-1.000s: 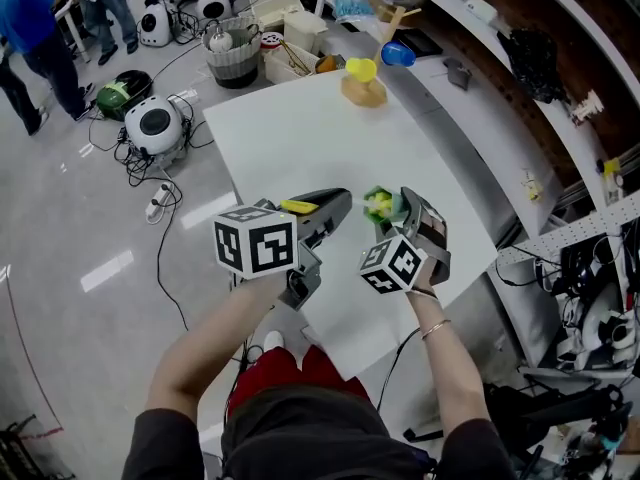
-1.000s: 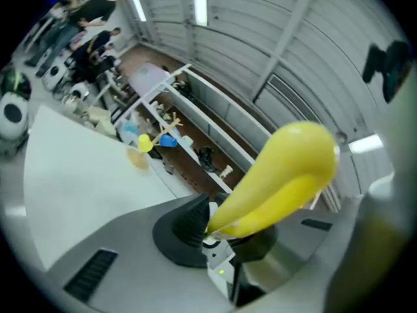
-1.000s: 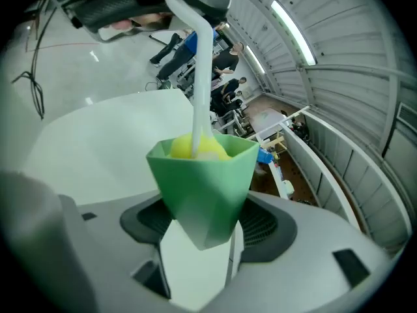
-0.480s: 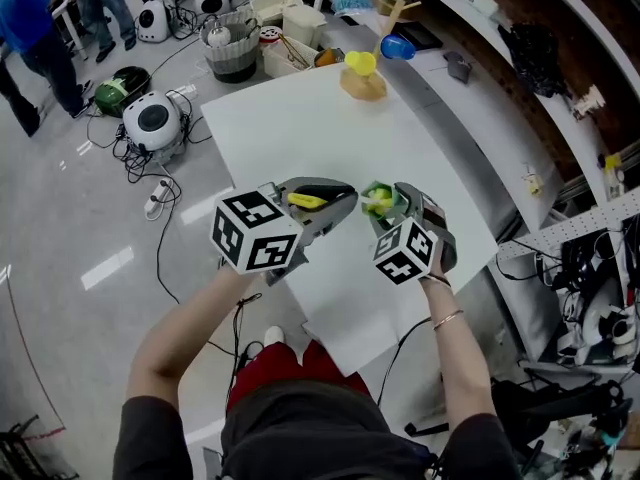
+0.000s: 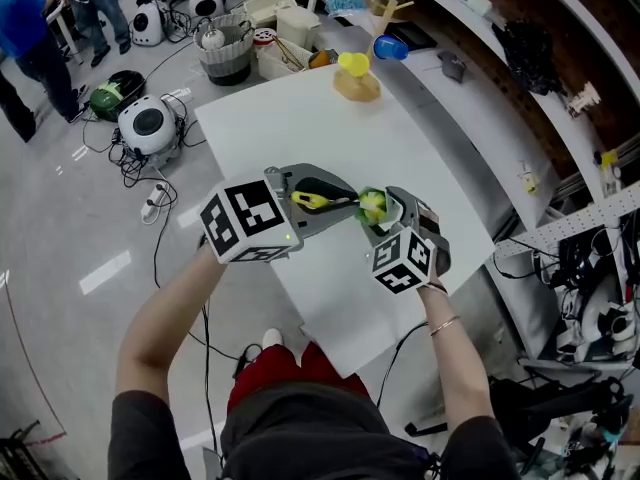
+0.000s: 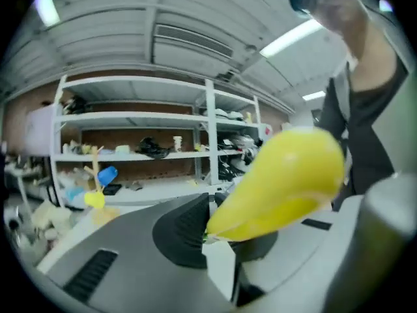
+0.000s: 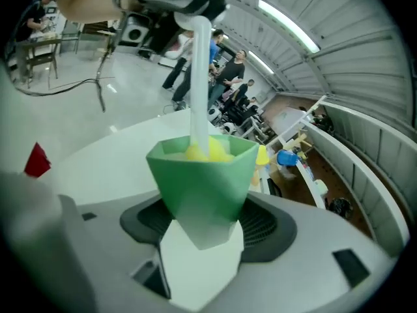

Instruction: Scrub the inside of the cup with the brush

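My right gripper (image 5: pixel 385 213) is shut on a green faceted cup (image 7: pixel 202 181), held above the white table (image 5: pixel 300 128); the cup (image 5: pixel 375 208) shows in the head view too. My left gripper (image 5: pixel 315 200) is shut on a brush with a yellow handle (image 6: pixel 280 184) and a white stem (image 7: pixel 199 77). The stem reaches down into the cup, and the brush's yellow head (image 7: pixel 207 151) sits inside it. In the head view the two grippers meet nose to nose over the table's near part.
A wooden stand with a yellow cup (image 5: pixel 352 65) and a blue cup (image 5: pixel 388 48) stands at the table's far edge. Bins and a basket (image 5: pixel 228 53) sit beyond it. Round white machines (image 5: pixel 145 123) and cables lie on the floor at left; people stand far left.
My left gripper has swung right toward the cup, and the brush head has gone into the cup. The right gripper has held the cup roughly in place.
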Action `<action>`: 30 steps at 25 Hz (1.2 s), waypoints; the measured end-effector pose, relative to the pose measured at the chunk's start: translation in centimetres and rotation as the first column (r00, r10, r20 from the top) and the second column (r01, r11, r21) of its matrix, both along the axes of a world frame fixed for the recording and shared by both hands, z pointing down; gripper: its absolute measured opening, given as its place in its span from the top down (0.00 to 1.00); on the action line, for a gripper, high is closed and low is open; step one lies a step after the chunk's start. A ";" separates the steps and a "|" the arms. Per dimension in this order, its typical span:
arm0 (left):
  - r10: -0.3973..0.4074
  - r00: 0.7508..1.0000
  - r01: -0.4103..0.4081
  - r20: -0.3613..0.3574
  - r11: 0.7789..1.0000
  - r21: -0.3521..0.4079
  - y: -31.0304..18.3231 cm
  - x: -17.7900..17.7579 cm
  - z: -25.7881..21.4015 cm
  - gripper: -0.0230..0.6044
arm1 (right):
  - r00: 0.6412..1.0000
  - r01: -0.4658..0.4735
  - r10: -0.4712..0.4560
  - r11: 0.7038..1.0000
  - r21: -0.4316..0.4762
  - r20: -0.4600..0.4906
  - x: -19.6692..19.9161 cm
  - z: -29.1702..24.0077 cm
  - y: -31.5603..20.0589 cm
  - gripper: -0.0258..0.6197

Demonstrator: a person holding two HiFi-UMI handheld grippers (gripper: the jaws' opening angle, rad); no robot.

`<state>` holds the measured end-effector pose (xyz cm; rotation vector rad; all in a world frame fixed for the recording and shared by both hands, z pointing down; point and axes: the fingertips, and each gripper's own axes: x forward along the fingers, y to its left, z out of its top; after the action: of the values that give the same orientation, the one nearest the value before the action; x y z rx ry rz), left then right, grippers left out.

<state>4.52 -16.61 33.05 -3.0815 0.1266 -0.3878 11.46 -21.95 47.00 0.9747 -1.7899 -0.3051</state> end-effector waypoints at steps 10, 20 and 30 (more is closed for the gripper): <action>-0.657 0.742 0.148 -0.134 0.356 -0.923 -5.5 -2.7 4.1 0.90 | 0.965 -0.095 0.144 0.971 0.220 -0.219 3.1 -1.3 -1.9 0.47; -0.261 0.954 0.197 -0.148 0.916 -0.350 -1.4 -0.6 1.4 0.90 | 0.999 -0.031 0.030 0.999 -0.029 -0.042 1.2 0.4 -0.1 0.47; 0.177 0.960 -0.237 0.216 0.926 0.295 3.8 0.4 1.3 0.90 | 0.989 0.134 -0.123 0.981 -0.140 0.083 -0.9 1.2 2.6 0.47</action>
<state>4.91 -12.84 34.30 -2.6889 -0.1306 -0.5771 10.52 -19.32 48.20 0.7774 -1.9185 -0.2176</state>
